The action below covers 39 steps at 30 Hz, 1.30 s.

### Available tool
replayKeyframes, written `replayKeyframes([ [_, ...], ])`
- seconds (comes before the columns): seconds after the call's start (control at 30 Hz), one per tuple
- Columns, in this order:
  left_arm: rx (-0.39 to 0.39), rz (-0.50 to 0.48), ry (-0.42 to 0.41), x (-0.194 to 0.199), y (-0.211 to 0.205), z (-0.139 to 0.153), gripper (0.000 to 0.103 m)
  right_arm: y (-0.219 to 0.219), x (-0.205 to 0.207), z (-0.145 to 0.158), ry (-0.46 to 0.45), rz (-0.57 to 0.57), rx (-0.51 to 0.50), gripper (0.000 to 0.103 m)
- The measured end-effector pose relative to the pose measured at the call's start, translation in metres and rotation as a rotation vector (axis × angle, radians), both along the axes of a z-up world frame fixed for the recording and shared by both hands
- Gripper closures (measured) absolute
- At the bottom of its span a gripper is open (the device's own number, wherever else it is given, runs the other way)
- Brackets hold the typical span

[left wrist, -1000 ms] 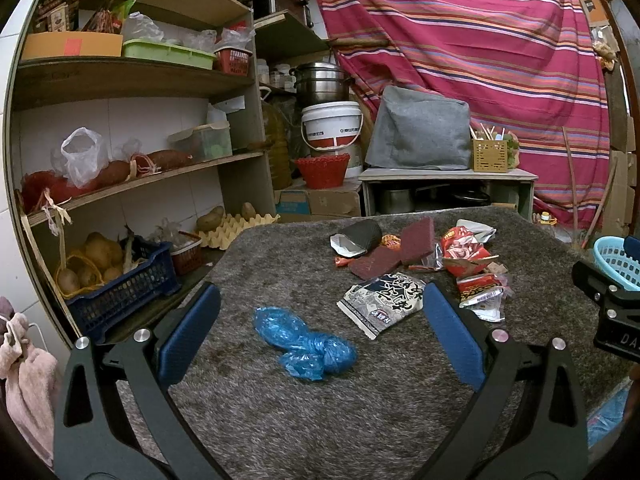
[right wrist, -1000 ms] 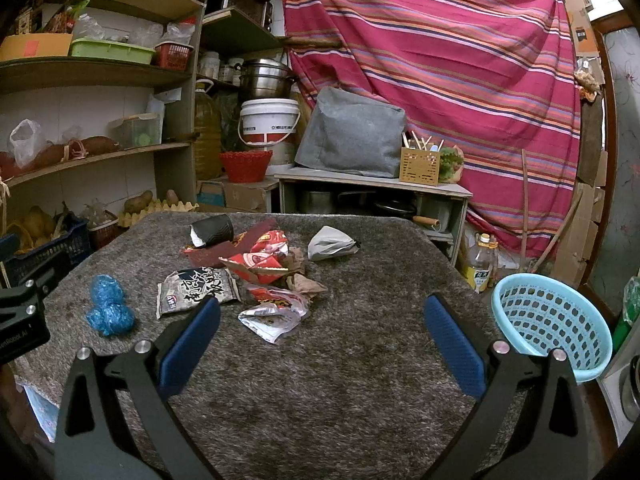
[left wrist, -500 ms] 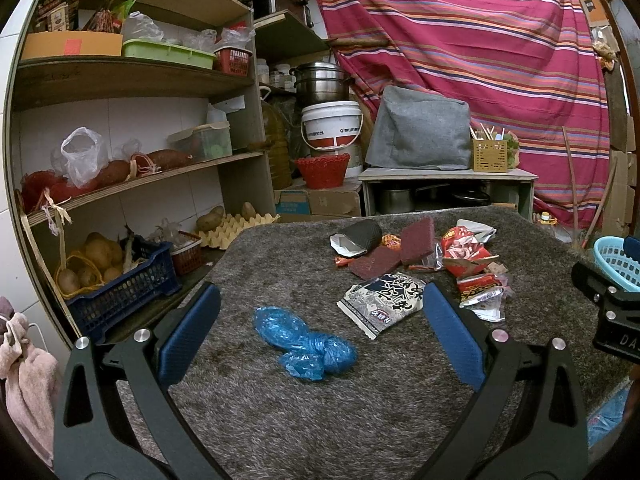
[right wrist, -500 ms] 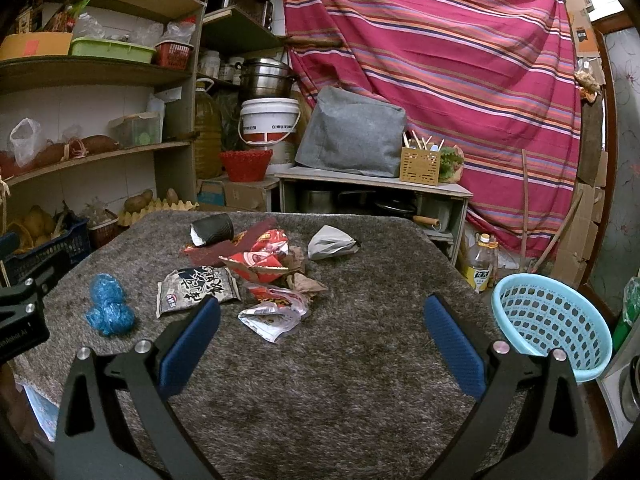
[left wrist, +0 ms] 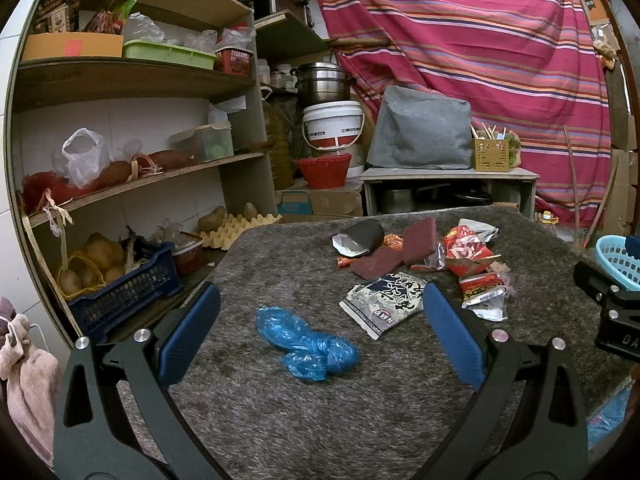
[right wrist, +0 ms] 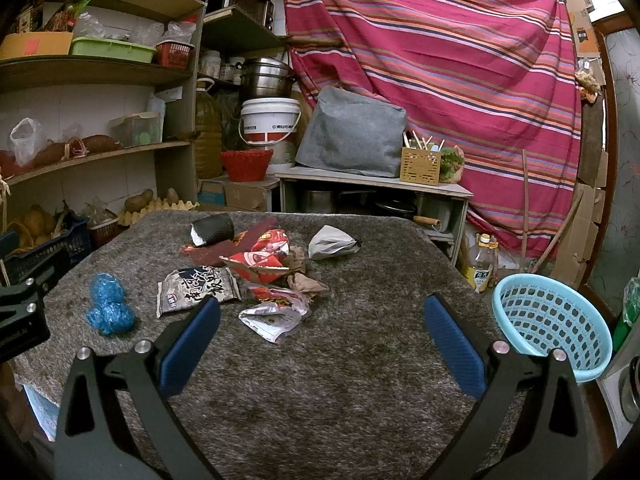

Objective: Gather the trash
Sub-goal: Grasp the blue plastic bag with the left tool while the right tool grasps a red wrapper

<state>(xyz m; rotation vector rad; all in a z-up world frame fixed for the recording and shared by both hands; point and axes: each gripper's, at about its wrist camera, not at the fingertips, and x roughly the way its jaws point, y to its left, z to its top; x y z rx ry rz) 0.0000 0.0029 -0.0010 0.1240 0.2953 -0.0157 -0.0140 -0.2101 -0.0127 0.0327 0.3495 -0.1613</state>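
Fingers of both grippers stand wide apart with nothing between them: the left gripper hovers low over the near edge of the grey shaggy-covered table, and the right gripper does the same further along that edge.

From the right wrist view, the pale blue perforated plastic basket sits off the table's edge at about 3 o'clock, just beside the right gripper; it looks the likely place for the trash. The pile of red and silver snack wrappers lies mid-table at about 11 o'clock, and the grey-and-white printed noodle packet touches its near side. A crumpled white paper bag sits apart at 12 o'clock.

From the left wrist view, the crumpled blue plastic bag lies straight ahead, framed by the open fingers, well clear of the pile.

Nothing seems collected yet. For a good first pick, I would lower the left fingers to straddle the blue bag's bulkiest lump, press lightly into the pile of the cloth, and close fully, since thin film slips. Flat packets likely need an edge-on pinch.
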Motion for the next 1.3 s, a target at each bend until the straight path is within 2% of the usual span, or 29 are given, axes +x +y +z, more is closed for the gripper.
replayKeyframes([
  [0.4, 0.001, 0.004, 0.002, 0.001, 0.000, 0.000, 0.005, 0.000, 0.001, -0.001, 0.005, 0.000, -0.002, 0.004],
  [0.53, -0.004, 0.023, 0.031, 0.012, 0.013, 0.000, 0.005, -0.002, 0.014, -0.004, 0.028, 0.006, 0.003, 0.004],
  [0.93, -0.067, 0.106, 0.185, 0.067, 0.052, -0.019, 0.005, -0.010, 0.101, 0.005, 0.142, 0.073, 0.026, 0.004],
  [1.1, -0.093, 0.103, 0.278, 0.093, 0.058, -0.038, 0.005, -0.014, 0.133, 0.010, 0.159, 0.077, -0.012, 0.004],
  [1.3, -0.119, 0.110, 0.407, 0.125, 0.058, -0.065, 0.005, -0.032, 0.150, -0.002, 0.178, 0.078, -0.012, 0.004],
])
